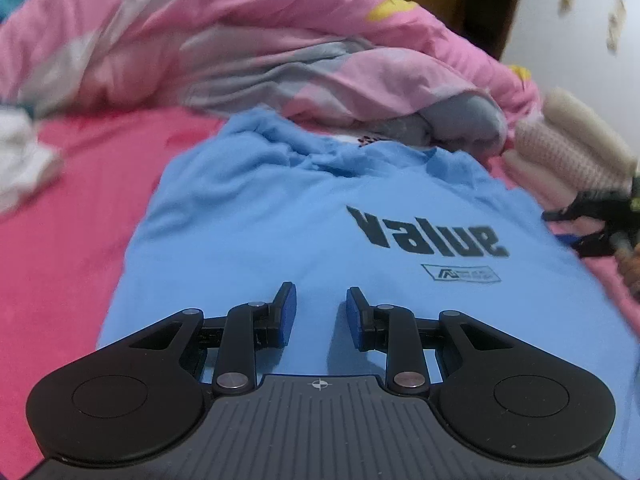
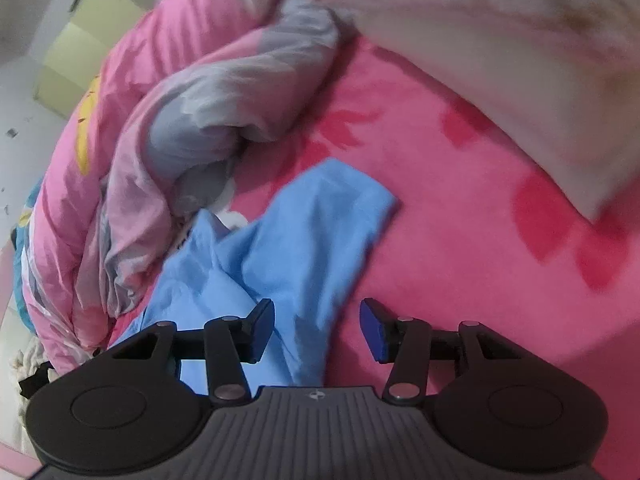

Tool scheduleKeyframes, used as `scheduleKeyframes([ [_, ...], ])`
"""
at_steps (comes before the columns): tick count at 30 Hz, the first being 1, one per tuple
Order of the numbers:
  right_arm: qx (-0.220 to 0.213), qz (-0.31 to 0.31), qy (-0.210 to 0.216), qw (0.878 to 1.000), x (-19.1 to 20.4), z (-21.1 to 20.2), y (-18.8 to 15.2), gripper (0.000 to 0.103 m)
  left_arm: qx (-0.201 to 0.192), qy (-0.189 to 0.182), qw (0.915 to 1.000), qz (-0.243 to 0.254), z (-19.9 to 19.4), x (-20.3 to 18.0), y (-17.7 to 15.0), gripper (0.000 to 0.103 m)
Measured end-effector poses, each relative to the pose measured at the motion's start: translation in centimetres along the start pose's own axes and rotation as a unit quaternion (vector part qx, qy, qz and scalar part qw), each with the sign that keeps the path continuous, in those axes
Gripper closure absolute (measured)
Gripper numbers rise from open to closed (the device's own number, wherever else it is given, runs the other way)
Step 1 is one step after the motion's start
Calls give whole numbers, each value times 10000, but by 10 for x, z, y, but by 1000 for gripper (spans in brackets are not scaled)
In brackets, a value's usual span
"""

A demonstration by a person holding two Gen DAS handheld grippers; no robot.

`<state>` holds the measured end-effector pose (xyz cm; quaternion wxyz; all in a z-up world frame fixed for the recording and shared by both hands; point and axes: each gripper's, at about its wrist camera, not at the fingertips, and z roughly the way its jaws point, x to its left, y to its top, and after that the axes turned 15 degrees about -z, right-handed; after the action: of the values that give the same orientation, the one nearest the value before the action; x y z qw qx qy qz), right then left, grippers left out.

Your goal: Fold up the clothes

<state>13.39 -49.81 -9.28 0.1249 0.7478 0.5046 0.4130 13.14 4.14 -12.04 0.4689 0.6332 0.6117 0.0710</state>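
Blue tee (image 1: 280, 216) lies print-up on pink sheet (image 1: 60, 240), collar bunched at 12 o'clock against duvet (image 1: 240, 40). Soft, light, limp; best pinched at the sleeve (image 2: 328, 216) hem. Left gripper (image 1: 321, 316) and right gripper (image 2: 318, 326) both gape, holding nothing.

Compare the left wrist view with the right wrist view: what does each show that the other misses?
Only the left wrist view shows the blue T-shirt body with its black "value" print, white cloth at the left edge, and the right gripper at the shirt's far side. Only the right wrist view shows the shirt's sleeve spread on the pink sheet, a cream pillow, and a yellow-green box. Both show the pink and grey quilt and open jaws; the left gripper holds nothing.
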Motion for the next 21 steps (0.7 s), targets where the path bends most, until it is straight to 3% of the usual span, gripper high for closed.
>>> scheduleKeyframes([
  [1, -36, -106, 13, 9999, 4, 1, 1, 87, 2, -66, 9999, -119, -1, 4, 1, 76],
  [2, -75, -195, 27, 9998, 7, 2, 2, 98, 0, -135, 9996, -238, -2, 8, 3, 76],
  [8, -1097, -518, -575, 9909, 15, -27, 5, 99, -13, -262, 9989, -398, -2, 13, 3, 76],
  [11, -1084, -545, -1035, 9872, 8, -21, 2, 99, -1, -321, 9983, -477, 0, 16, 3, 76],
  [18, -873, -339, -1316, 9869, -1, -13, -5, 98, -3, -364, 9979, -537, 0, 18, 3, 76],
  [21, -803, -219, -1410, 9865, -5, -14, -8, 83, -1, -381, 9977, -567, 1, 19, 3, 76],
])
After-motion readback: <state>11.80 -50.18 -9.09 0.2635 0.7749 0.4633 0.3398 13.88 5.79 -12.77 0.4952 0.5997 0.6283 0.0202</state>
